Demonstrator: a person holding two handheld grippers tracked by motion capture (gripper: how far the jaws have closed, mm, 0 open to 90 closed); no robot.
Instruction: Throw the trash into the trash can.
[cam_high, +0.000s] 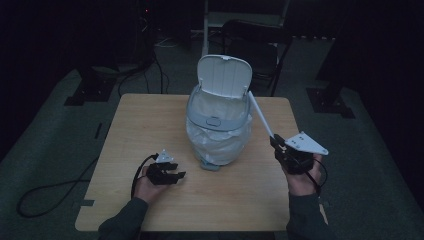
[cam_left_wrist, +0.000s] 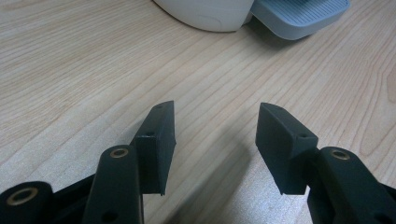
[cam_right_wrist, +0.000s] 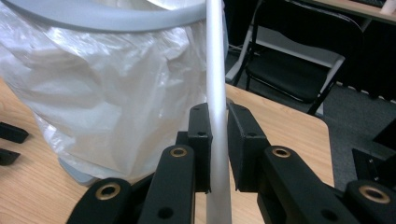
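Observation:
A white pedal bin (cam_high: 219, 131) stands mid-table with its lid (cam_high: 223, 75) flipped up, lined with a white plastic bag (cam_right_wrist: 116, 84) under a grey rim (cam_right_wrist: 93, 18). My right gripper (cam_high: 275, 141) (cam_right_wrist: 218, 119) is shut on a thin white rod (cam_high: 260, 115) (cam_right_wrist: 215, 65). The rod slants up and left toward the bin's right rim. My left gripper (cam_high: 179, 175) (cam_left_wrist: 215, 123) rests low on the wood at the bin's front left, open with nothing between its jaws. Ahead of it lie the bin's base (cam_left_wrist: 205, 11) and grey foot pedal (cam_left_wrist: 299, 16).
The wooden table (cam_high: 145, 120) has bare surface on both sides of the bin. A black chair (cam_high: 255, 45) (cam_right_wrist: 299, 65) stands behind the far edge. A black cable (cam_high: 50, 192) trails off the table's left side onto the dark floor.

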